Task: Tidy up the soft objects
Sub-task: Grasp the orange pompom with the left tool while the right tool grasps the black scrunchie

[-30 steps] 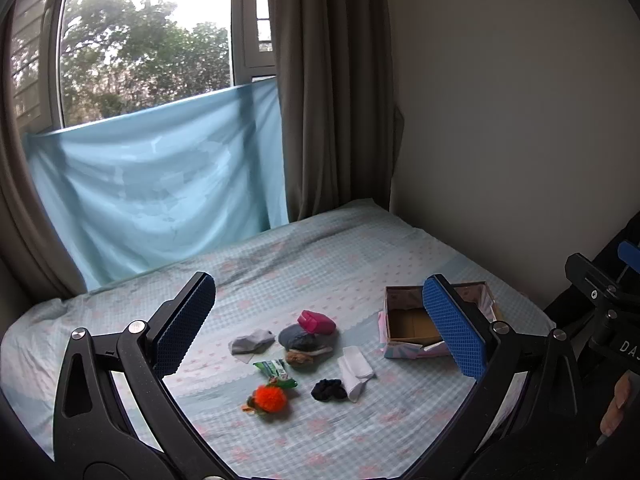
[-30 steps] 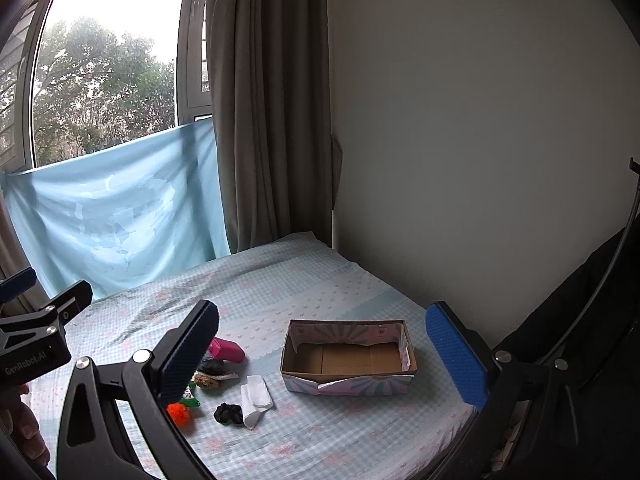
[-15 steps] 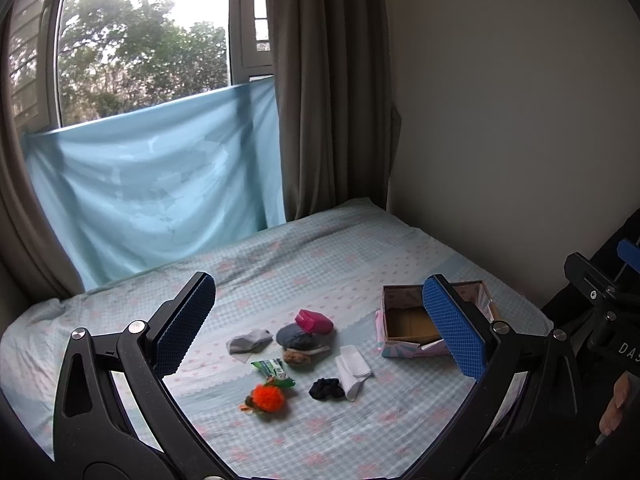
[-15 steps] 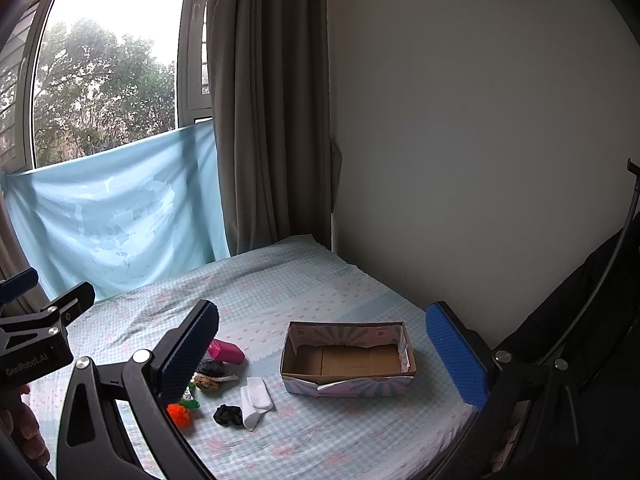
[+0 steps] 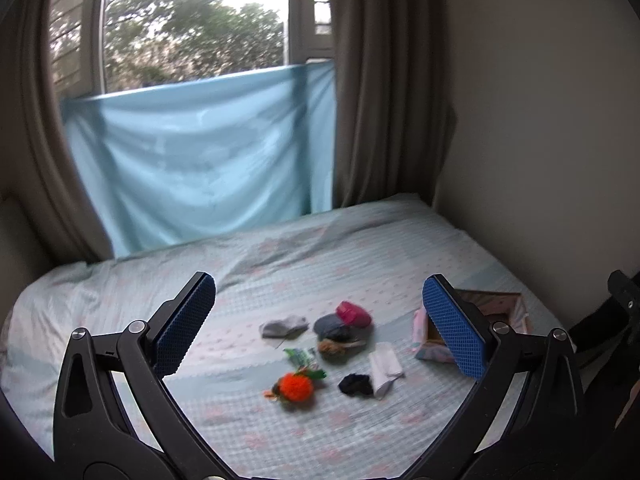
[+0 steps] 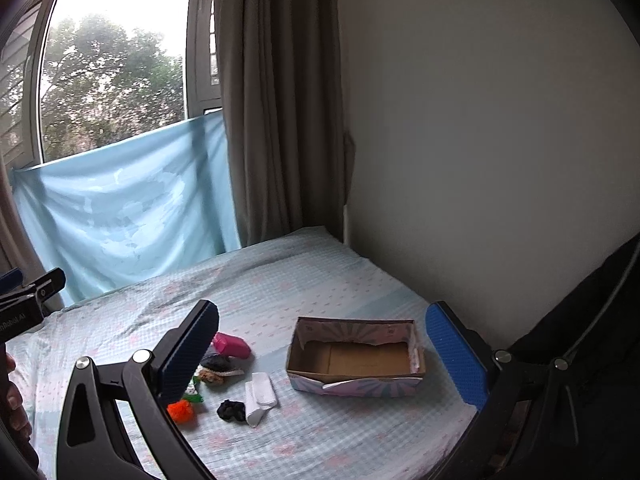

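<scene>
We hold both grippers above the near edge of the bed [image 5: 360, 264]. Left gripper [image 5: 318, 320]: jaws spread wide, nothing between the blue pads [image 5: 184, 326]. Right gripper [image 6: 322, 354]: likewise wide open, empty.

On the checked sheet, a loose cluster of soft items sits near the middle. Far side of the cluster: a pink roll [image 5: 353, 313] touching a dark blue-grey bundle [image 5: 332, 326], with a grey sock [image 5: 283, 326] just to the left. Below these, a brown fuzzy piece [image 5: 334, 347] and a green-and-white packet [image 5: 300, 356]. Nearest us: an orange pom-pom toy [image 5: 295, 387], a black scrunchie [image 5: 354, 385] and a folded white sock [image 5: 385, 368], the last two touching.

Right of the cluster, apart from it, stands an open cardboard box [image 6: 356, 384] with a floral outside; its brown floor is bare. In the left wrist view the box is partly hidden behind the right pad.

Behind the bed, a pale blue cloth [image 6: 120, 208] hangs across the window, grey curtain [image 6: 272, 120] beside it.
</scene>
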A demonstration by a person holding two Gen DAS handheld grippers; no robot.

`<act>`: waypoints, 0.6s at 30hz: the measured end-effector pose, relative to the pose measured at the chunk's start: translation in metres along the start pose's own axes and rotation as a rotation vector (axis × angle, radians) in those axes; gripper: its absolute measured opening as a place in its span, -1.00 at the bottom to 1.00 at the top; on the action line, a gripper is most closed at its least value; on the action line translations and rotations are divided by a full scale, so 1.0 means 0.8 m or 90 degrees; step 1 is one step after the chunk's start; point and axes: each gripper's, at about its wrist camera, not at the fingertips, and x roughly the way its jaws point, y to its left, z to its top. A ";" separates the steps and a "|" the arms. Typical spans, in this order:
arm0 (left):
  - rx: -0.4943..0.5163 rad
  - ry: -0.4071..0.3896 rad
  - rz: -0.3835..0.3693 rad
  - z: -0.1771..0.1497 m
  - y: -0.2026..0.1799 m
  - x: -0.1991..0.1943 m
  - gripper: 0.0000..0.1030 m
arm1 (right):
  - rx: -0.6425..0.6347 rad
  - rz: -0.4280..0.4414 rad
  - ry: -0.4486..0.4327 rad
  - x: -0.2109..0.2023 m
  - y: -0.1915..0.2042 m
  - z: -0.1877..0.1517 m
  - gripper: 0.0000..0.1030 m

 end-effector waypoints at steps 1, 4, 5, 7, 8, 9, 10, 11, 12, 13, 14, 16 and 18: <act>0.000 0.006 0.007 -0.006 0.005 0.005 0.99 | -0.001 0.010 0.001 0.008 0.003 -0.004 1.00; 0.007 0.033 0.020 -0.031 0.021 0.023 0.99 | -0.006 0.024 0.010 0.029 0.018 -0.018 1.00; 0.008 0.044 0.020 -0.040 0.028 0.030 0.99 | -0.007 0.026 0.014 0.034 0.022 -0.022 1.00; 0.013 0.063 0.015 -0.057 0.037 0.044 0.99 | -0.005 0.031 0.028 0.049 0.033 -0.034 1.00; 0.016 0.074 0.012 -0.066 0.042 0.052 0.99 | -0.003 0.033 0.036 0.057 0.040 -0.041 1.00; 0.020 0.084 0.005 -0.076 0.047 0.061 0.99 | -0.001 0.035 0.044 0.065 0.046 -0.048 1.00; 0.024 0.092 -0.003 -0.086 0.052 0.070 0.99 | 0.002 0.038 0.054 0.073 0.055 -0.057 1.00; 0.030 0.099 -0.012 -0.098 0.056 0.082 0.99 | 0.004 0.038 0.062 0.082 0.064 -0.068 1.00; 0.038 0.109 -0.021 -0.108 0.060 0.093 0.99 | 0.005 0.036 0.069 0.089 0.071 -0.077 1.00; 0.051 0.124 -0.033 -0.122 0.064 0.110 0.99 | 0.005 0.029 0.084 0.100 0.083 -0.089 1.00; 0.061 0.131 -0.041 -0.134 0.067 0.121 0.99 | 0.007 0.024 0.094 0.108 0.090 -0.097 1.00; 0.082 0.142 -0.058 -0.157 0.073 0.145 0.99 | 0.019 0.018 0.110 0.123 0.106 -0.117 1.00; 0.093 0.149 -0.071 -0.176 0.079 0.167 0.99 | 0.032 0.018 0.129 0.142 0.125 -0.143 1.00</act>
